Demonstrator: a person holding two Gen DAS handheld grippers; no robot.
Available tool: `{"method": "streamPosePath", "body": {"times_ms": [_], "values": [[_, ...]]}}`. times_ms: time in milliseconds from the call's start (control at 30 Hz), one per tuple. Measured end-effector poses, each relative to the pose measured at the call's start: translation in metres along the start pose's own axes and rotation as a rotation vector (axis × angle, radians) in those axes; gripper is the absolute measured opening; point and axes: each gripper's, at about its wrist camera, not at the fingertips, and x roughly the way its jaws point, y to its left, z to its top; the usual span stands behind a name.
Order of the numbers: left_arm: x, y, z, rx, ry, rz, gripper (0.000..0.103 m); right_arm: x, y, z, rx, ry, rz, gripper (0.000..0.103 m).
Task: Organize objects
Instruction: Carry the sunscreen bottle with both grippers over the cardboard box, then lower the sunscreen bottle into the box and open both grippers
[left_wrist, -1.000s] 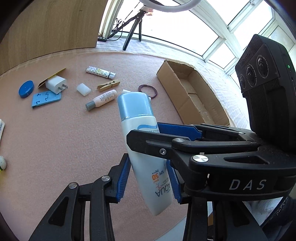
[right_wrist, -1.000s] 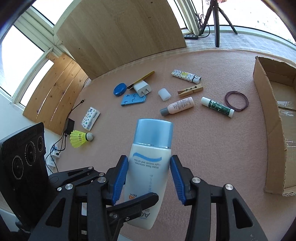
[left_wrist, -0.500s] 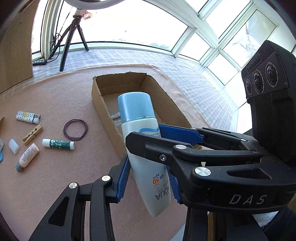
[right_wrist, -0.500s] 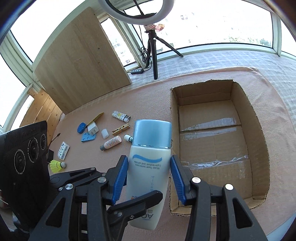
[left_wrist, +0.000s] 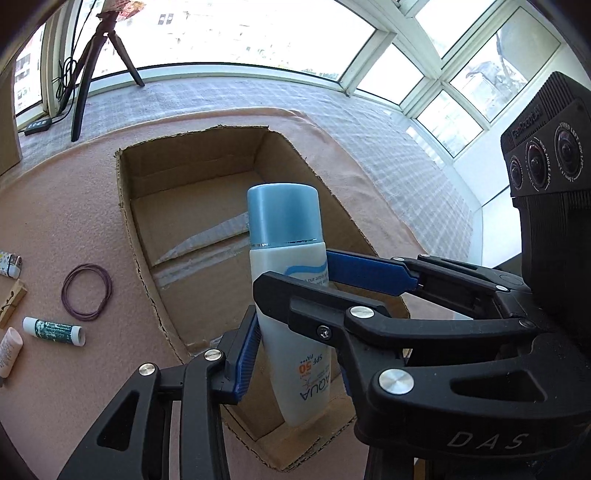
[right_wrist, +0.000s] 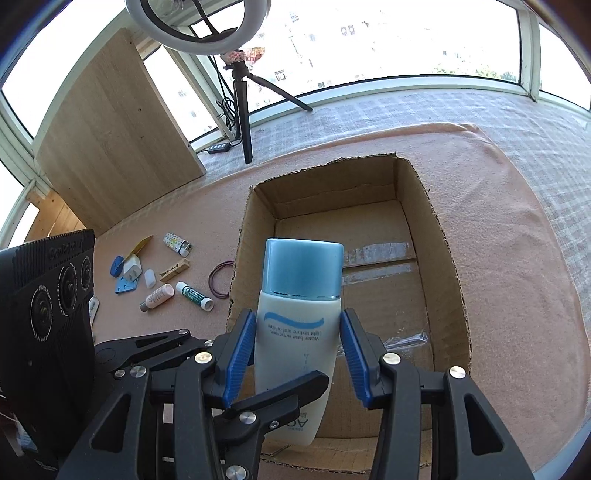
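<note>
Sunscreen bottle (right_wrist: 299, 332), blue cap foremost, long axis running along both claws, hangs directly over the open cardboard box (right_wrist: 448, 258). Left claw (left_wrist: 291, 347) and right claw (right_wrist: 297, 354) both clamp its body; release requires only lowering.

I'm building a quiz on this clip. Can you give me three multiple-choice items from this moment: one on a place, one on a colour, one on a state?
1. Where is the sunscreen bottle?
A. Lying on the mat
B. Held above the cardboard box
C. On the windowsill

2. What colour is the bottle's cap?
A. Red
B. Black
C. Blue

3. What is inside the box?
A. Nothing but tape on its floor
B. A clothespin
C. A shuttlecock

Answers: B, both the left gripper and the right gripper hold it over the box; C, the cap is plainly blue; A, only bare cardboard and tape show.
</note>
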Motion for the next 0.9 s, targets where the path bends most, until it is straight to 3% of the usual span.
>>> {"method": "streamPosePath", "body": {"times_ms": [267,300,333,367,400,433,900], "values": [[0.003,-0.001,0.001,0.015,-0.015,0.028,0.043,0.005,-0.007,-0.001,0.009,0.009,0.004,0.044],[0.002,0.000,0.003,0.019,-0.026,0.041,0.059,0.004,-0.006,-0.002,0.002,-0.006,-0.002,0.045],[-0.001,0.001,0.004,0.017,-0.034,0.052,0.081,0.002,-0.005,-0.002,-0.001,-0.023,-0.011,0.058],[-0.005,0.003,0.004,0.008,-0.051,0.079,0.086,0.000,-0.005,-0.002,0.001,-0.032,-0.021,0.068],[-0.009,0.005,0.005,0.007,-0.056,0.083,0.091,-0.002,-0.006,-0.002,0.009,-0.049,-0.037,0.087],[-0.011,0.006,0.005,0.006,-0.056,0.085,0.091,-0.004,-0.006,-0.002,0.009,-0.061,-0.052,0.091],[-0.027,0.005,-0.010,0.063,-0.036,0.148,0.092,-0.014,0.006,-0.004,0.020,-0.080,-0.075,0.091]]}}
